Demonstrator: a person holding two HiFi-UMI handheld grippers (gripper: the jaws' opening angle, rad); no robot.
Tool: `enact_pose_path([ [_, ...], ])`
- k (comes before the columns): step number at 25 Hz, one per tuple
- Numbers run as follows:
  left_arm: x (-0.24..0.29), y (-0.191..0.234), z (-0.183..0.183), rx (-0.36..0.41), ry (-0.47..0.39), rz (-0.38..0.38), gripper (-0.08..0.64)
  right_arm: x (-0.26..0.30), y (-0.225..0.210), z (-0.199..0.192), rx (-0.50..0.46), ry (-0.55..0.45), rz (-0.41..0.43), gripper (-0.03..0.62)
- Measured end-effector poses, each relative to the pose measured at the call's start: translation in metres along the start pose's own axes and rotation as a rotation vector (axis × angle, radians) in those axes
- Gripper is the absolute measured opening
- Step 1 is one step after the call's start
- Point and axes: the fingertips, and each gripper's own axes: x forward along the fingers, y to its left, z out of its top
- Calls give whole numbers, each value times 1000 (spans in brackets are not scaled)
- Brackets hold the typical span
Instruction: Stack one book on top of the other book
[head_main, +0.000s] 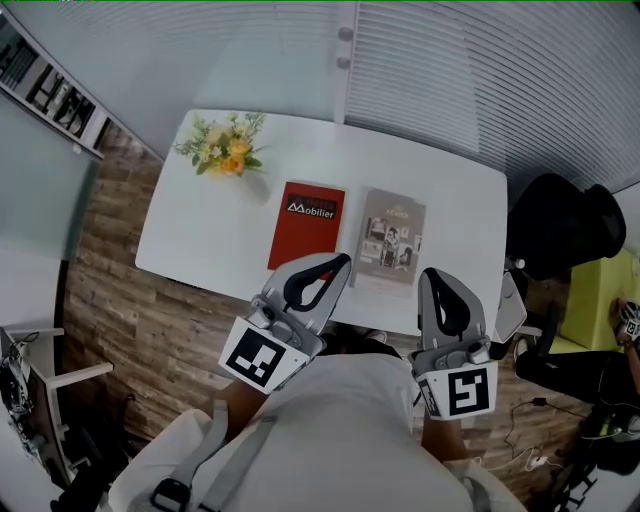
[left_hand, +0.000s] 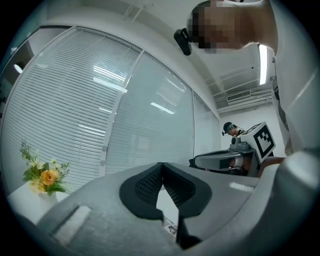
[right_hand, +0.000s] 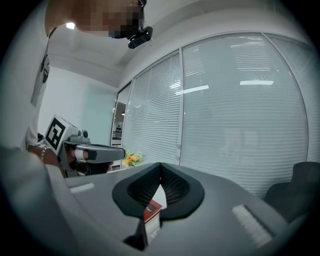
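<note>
L tool (head_main: 343, 262), R tool (head_main: 432, 273) grey; white shirt (head_main: 345, 430).

Left hand-held gripper (left_hand: 161, 167), jaws together, empty; yellow flowers (left_hand: 44, 178) at left, blinds (left_hand: 100, 105) beyond.

The white rectangular table (head_main: 200, 240) is smooth and faintly glossy. The brown plank floor (head_main: 130, 320) looks like matt wood. The flat red book (head_main: 305, 228) has a smooth cover.
</note>
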Motion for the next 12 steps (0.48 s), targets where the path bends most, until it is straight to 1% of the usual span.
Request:
enact_pose_path([
  [6, 14, 2, -10, -14, 23, 5, 2, 4, -14, -4, -2, 1, 1, 5],
  [12, 33, 8, -34, -54, 51, -3, 3, 12, -34, -33, 18, 47, -24, 6],
])
